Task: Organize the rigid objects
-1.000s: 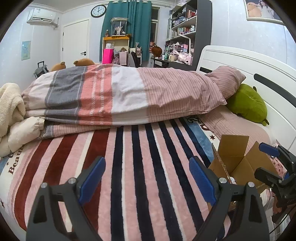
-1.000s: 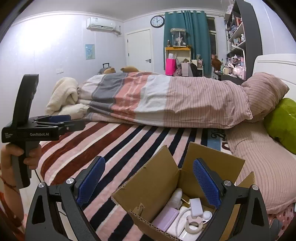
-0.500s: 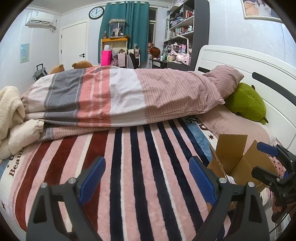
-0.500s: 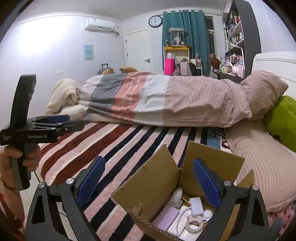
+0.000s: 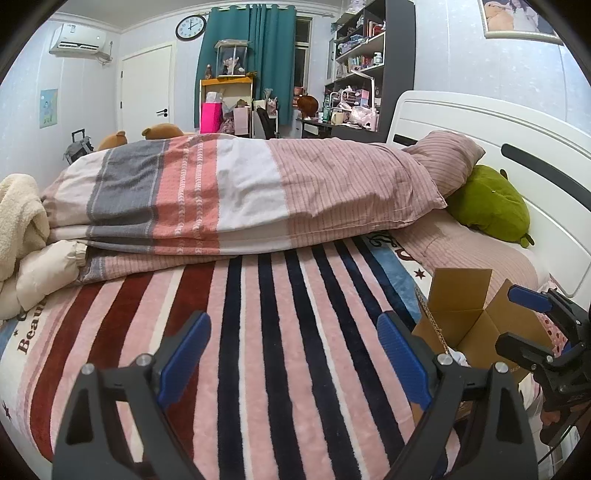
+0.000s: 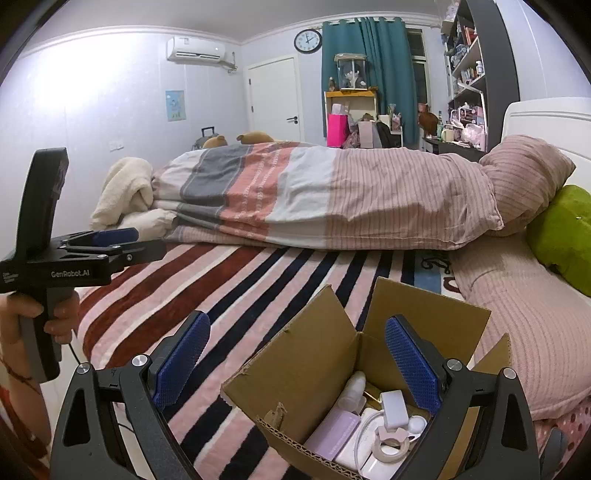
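**Open carton of small items sits on striped bed, grippers spread wide on either side**

A cardboard box with its flaps standing open rests on the striped blanket near the foot-side edge of a bed, on the side toward the white headboard. Inside, packed close together, lie a lilac rectangular case, a small white bottle, a white charger-like block and a pale ring-shaped holder; white cable loops among them. The right gripper hangs just above the box's open top, its blue-padded fingers spread wide with nothing between them. The left gripper hovers over bare blanket to the left of the box, its jaws equally wide apart and empty; from the right wrist view its black handle is seen gripped in the person's left hand. Beyond the box, a folded quilt in grey, coral, white and pink stripes lies across the bed. A pink ribbed pillow and a green plush toy sit against the headboard, and a cream fleece throw is bunched at the opposite end. Teal curtains, a wall clock and crowded shelves fill the far wall.
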`<state>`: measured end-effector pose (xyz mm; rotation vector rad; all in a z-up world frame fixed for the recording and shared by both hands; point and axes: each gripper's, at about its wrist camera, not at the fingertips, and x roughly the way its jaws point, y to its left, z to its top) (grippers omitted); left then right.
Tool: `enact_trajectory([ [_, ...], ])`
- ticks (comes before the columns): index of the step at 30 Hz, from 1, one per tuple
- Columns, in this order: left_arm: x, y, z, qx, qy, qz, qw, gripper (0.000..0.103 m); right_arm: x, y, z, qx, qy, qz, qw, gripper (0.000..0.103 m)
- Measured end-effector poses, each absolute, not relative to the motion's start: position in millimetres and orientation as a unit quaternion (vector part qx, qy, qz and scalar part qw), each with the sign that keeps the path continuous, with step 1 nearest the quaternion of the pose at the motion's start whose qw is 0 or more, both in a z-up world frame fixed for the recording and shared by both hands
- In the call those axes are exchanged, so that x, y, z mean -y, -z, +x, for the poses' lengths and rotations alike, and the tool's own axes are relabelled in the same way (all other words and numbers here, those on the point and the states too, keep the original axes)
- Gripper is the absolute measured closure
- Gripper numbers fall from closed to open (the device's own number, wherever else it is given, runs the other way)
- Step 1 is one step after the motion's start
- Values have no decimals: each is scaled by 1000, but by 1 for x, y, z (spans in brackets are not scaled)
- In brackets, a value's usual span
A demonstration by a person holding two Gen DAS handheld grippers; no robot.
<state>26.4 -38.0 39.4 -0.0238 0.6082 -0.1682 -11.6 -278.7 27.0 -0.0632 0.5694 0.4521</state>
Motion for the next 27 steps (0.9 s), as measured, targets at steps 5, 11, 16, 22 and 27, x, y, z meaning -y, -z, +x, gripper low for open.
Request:
enact_trajectory([
  [5, 38, -39, 26, -300, 83, -11, 950, 13, 272, -24, -18, -281, -214, -24, 935, 7],
  [11, 39, -40, 27, -299, 84, -11, 950, 13, 268, -23, -21, -284, -208, -20, 936, 7],
  [16, 40, -39, 26, -300, 84, -12, 950, 13, 263, -22, -25, -285, -205, -19, 936, 7],
  [22, 40, -39, 26, -299, 84, -11, 950, 13, 267, -23, -22, -285, -206, -18, 936, 7],
  [27, 40, -40, 27, -299, 85, -11, 950, 13, 265, -23, -24, -284, -205, -17, 936, 7],
])
